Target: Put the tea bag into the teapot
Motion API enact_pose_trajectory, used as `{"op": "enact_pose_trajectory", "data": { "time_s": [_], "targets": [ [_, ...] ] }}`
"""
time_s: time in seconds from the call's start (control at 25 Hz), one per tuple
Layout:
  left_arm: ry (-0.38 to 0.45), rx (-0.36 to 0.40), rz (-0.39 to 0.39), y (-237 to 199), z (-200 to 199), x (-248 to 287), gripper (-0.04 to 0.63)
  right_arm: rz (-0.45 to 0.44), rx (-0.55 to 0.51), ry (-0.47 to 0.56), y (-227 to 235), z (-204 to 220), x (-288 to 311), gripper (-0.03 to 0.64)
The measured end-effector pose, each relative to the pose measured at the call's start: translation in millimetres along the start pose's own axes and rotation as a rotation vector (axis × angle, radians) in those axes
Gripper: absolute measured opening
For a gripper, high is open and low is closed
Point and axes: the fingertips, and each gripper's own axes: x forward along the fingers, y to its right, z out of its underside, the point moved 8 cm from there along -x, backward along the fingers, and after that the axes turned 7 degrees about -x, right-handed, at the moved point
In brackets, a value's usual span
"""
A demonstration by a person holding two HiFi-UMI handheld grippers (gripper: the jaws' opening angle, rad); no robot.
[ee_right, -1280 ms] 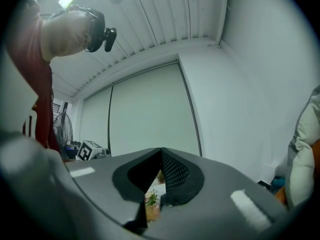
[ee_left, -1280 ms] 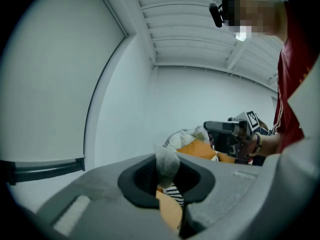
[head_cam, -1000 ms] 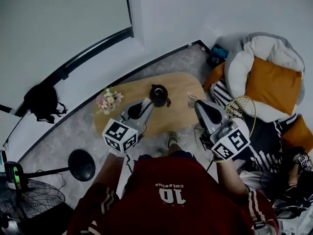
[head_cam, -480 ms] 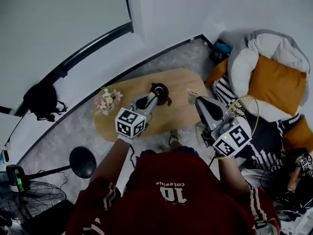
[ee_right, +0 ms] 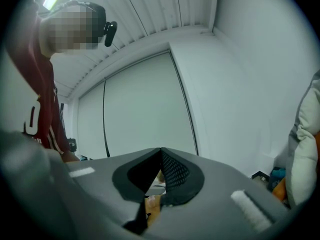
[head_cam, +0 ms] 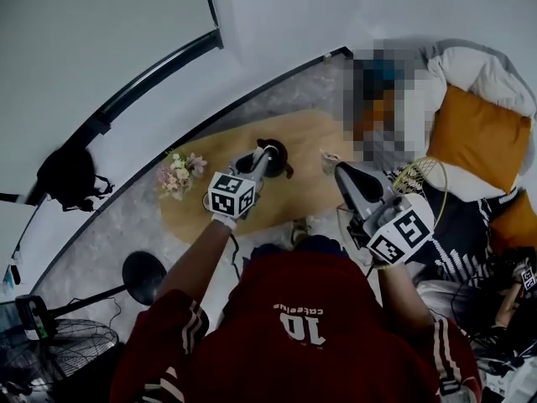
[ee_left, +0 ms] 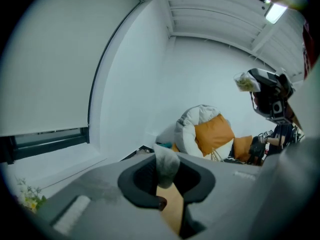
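Reaching over a dark teapot (head_cam: 280, 166) on an oval wooden desk (head_cam: 310, 193), a person in a red shirt holds a tool in each hand. The left tool (head_cam: 269, 152) points slightly downward, its tip right above the teapot's open top. Its jaws are clamped on the tea bag (ee_left: 167, 165), a small pale grey pouch that stands up between the dark pads. The bag is therefore in the air just over the teapot, not yet inside it. The right tool (head_cam: 341, 173) hovers off the teapot's right side, well apart from it, with its jaws together at the tips and nothing between them. A small bunch of flowers (head_cam: 178, 171) sits on the desk to the left of the teapot.

The tea bag looks very light, soft and limp, so it should sag and swing rather than hold its shape. Its thin skin could tear under a hard pinch. It is best held lightly by its upper edge, leaving the filled lower part free to drop straight into the teapot's mouth
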Motion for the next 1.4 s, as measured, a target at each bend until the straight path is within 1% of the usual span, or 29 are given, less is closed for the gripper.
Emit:
{"op": "enact_pose_trajectory", "data": {
  "time_s": [0.2, 0.4, 0.68, 0.92, 1.16, 1.32, 1.4],
  "targets": [
    [-0.054, 0.007, 0.015, -11.4, 13.1, 28.2, 0.046, 0.004, -0.017, -0.031, 15.6, 4.5, 2.1, 0.002],
    [-0.076, -0.025, 0.024, -24.7, 23.9, 49.0, 0.046, 0.005, -0.011, -0.040, 28.8, 11.7, 12.0, 0.002],
    [-0.122, -0.019, 0.000, -40.7, 44.1, 72.6, 0.046, 0.040, 0.054, -0.046, 45.6, 32.0, 16.6, 0.002],
    [-0.156, -0.005, -0.013, -53.3, 62.7, 98.9, 0.046, 0.044, 0.089, -0.063, 51.3, 49.3, 13.9, 0.002],
    [-0.160, 0.009, -0.030, -63.7, 71.1, 117.1, 0.048, 0.041, 0.097, -0.074, 50.1, 59.7, 17.3, 0.002],
    [-0.163, 0.044, -0.035, -65.4, 67.3, 126.7, 0.049, 0.050, 0.098, -0.074, 53.3, 60.2, 16.4, 0.002],
    [-0.163, 0.067, -0.035, -65.0, 64.9, 129.0, 0.068, 0.052, 0.098, -0.077, 53.6, 59.7, 16.0, 0.002]
  ]
}}
